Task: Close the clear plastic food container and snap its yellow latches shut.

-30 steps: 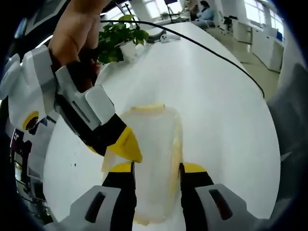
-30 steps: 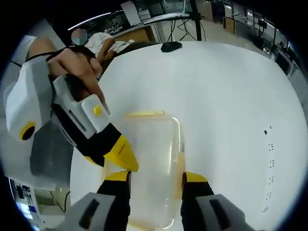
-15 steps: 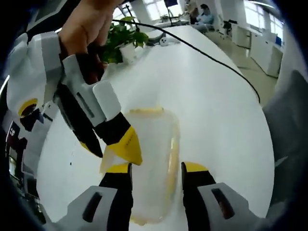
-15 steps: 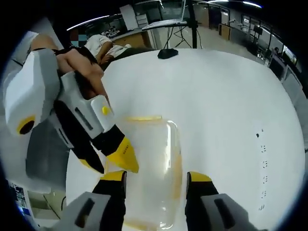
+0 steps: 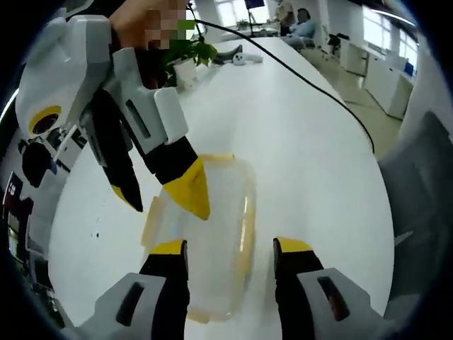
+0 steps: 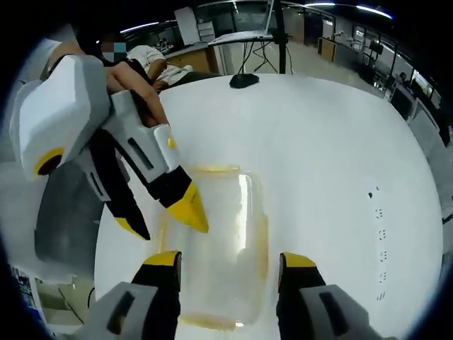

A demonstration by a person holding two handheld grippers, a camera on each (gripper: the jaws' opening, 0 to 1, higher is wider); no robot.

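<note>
Clear plastic, rimmed in yellow: the food container (image 5: 205, 234) lies flat on the white counter (image 5: 297, 134), near the counter edge closest to you, and both your tools hang over it from opposite ends.

In the left gripper view, start at the left: the right hand-held gripper (image 5: 166, 195) reaches in from the upper left with its two yellow-tipped jaws spread, one tip off the container's side, the other over the lid. A second ago those tips sat low against the container's long side; now they are raised and more parted. At the bottom, your left hand-held gripper (image 5: 230, 248) stands with its jaws apart, straddling the container and gripping nothing, a shade wider than before. A potted plant (image 5: 185, 53) and a black cable (image 5: 311, 78) sit toward the far edge.

In the right gripper view, the left hand-held gripper (image 6: 166, 216) enters from the left, jaws splayed, while your right hand-held gripper (image 6: 230, 258) straddles the container (image 6: 216, 248), slack and empty.

Both tools have eased off and lifted. I judge the lid is seated; whether the yellow latches (image 5: 152, 219) are snapped home I cannot tell. Check each side before pulling away.
</note>
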